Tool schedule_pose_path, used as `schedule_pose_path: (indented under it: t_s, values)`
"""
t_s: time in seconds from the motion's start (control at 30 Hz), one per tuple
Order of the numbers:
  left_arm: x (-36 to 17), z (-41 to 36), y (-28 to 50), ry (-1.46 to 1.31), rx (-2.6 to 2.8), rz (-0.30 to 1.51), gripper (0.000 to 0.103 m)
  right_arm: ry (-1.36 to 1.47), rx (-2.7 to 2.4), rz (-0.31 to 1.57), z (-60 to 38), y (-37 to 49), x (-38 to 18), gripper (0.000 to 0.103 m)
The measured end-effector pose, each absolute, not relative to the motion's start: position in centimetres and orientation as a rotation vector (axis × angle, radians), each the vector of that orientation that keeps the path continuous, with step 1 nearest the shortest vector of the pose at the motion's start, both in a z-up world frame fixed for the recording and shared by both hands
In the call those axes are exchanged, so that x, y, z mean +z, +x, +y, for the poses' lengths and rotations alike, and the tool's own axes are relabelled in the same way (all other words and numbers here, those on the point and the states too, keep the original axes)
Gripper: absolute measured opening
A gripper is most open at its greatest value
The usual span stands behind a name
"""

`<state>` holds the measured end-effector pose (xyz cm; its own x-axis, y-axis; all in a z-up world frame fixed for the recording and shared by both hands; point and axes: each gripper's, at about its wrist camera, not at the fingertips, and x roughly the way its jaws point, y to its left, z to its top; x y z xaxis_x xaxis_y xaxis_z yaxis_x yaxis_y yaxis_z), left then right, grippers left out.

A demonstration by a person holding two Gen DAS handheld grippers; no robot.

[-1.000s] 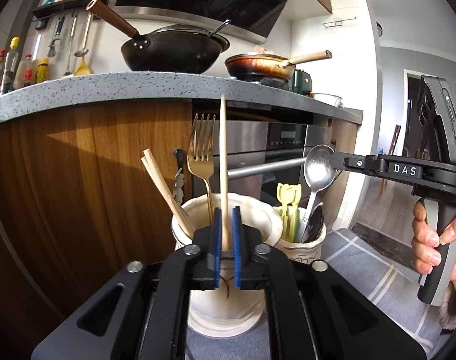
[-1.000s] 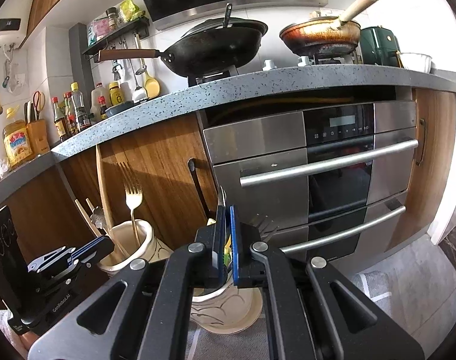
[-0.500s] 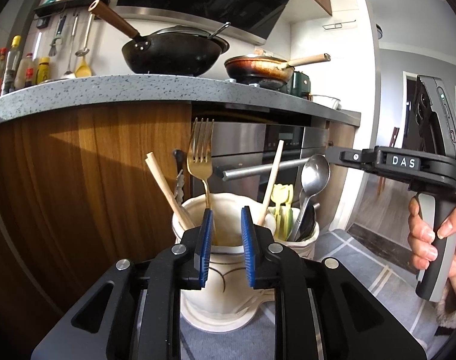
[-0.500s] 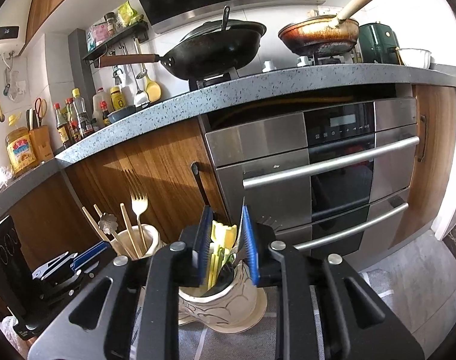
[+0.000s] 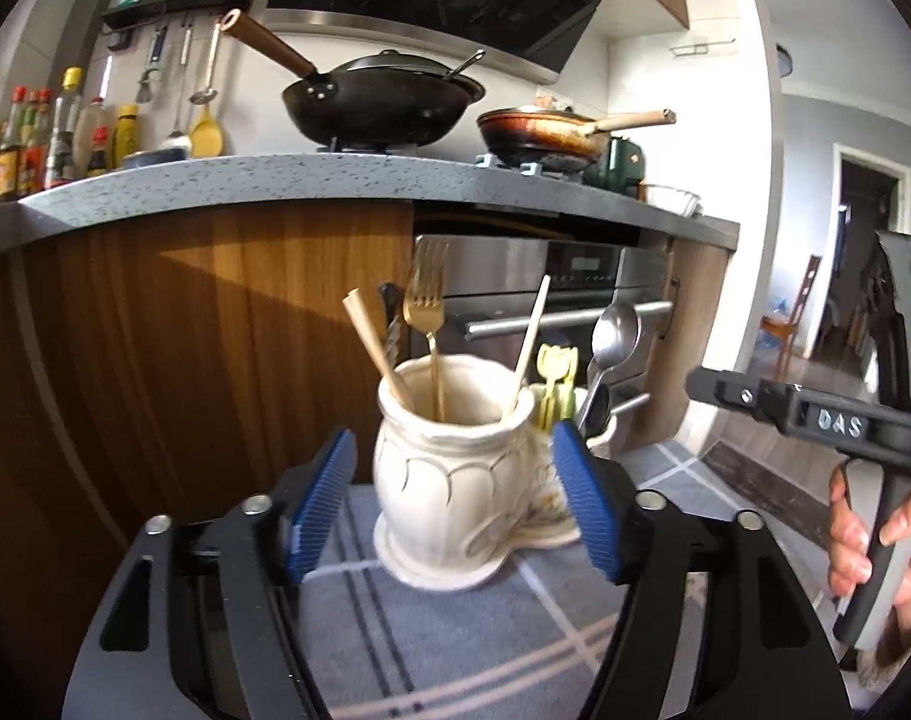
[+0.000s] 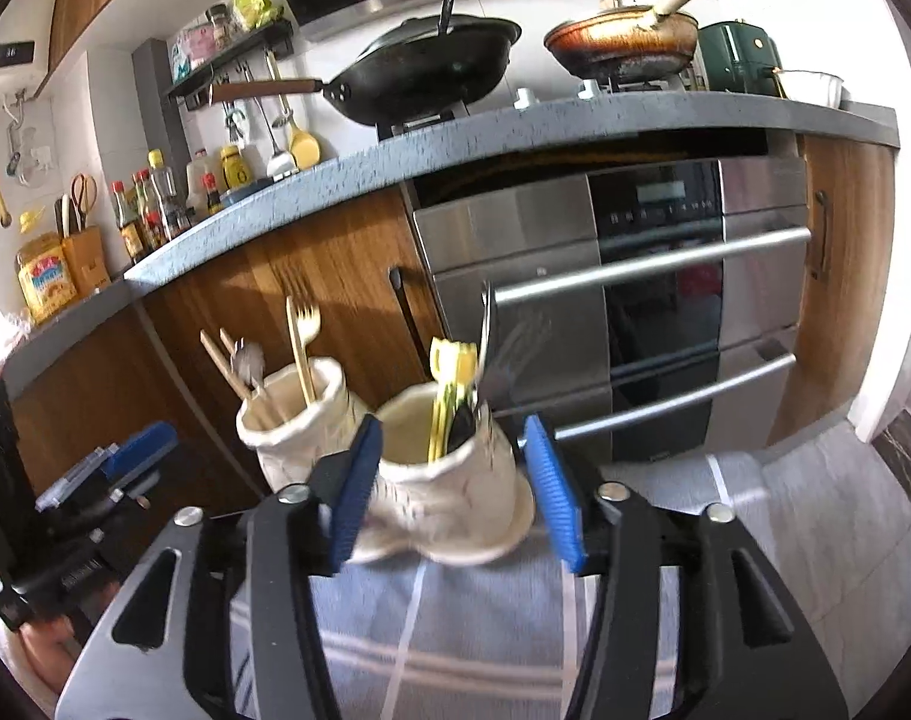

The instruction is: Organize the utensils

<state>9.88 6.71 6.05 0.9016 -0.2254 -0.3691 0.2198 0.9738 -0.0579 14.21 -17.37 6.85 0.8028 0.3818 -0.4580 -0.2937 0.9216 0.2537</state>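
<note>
Two cream ceramic holders stand joined on a grey checked cloth. The left holder point(image 5: 449, 480) holds a gold fork point(image 5: 428, 306) and wooden chopsticks point(image 5: 530, 342). The right holder point(image 6: 449, 480) holds yellow plastic utensils point(image 6: 449, 372) and a steel spoon point(image 5: 614, 336). My left gripper point(image 5: 455, 498) is open and empty, its jaws wide in front of the left holder. My right gripper point(image 6: 449, 480) is open and empty, its jaws either side of the right holder; its body also shows in the left wrist view point(image 5: 815, 414).
Behind the holders are wooden cabinet doors point(image 5: 215, 324) and a steel oven point(image 6: 665, 300) with bar handles. The grey counter point(image 5: 245, 180) above carries a black wok point(image 5: 383, 96), a frying pan point(image 5: 545, 132) and bottles point(image 5: 47, 132). The checked cloth point(image 5: 455, 648) spreads toward me.
My left gripper let go of a chopstick, which now leans in the left holder. My right gripper released its utensil into the right holder. Both opened wide and drew back.
</note>
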Motion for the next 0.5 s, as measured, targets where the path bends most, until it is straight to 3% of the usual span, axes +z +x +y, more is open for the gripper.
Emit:
schedule_pose_path:
  t_s: [0.07,0.23,0.5]
  values:
    - [5.8,6.7,9.1,-0.012,-0.208,0.392,0.077,0.160,0.351,0.517,-17.2,13.1,6.3,0.073]
    - [5.2,6.7,7.2,-0.038,-0.165,0.425,0.082,0.132,0.322,0.522,-17.0,10.7,5.1,0.086]
    - [4.4,6.5,4.0,-0.037,-0.127,0.410,0.093,0.087,0.296,0.486,-16.8,7.5,4.1,0.096]
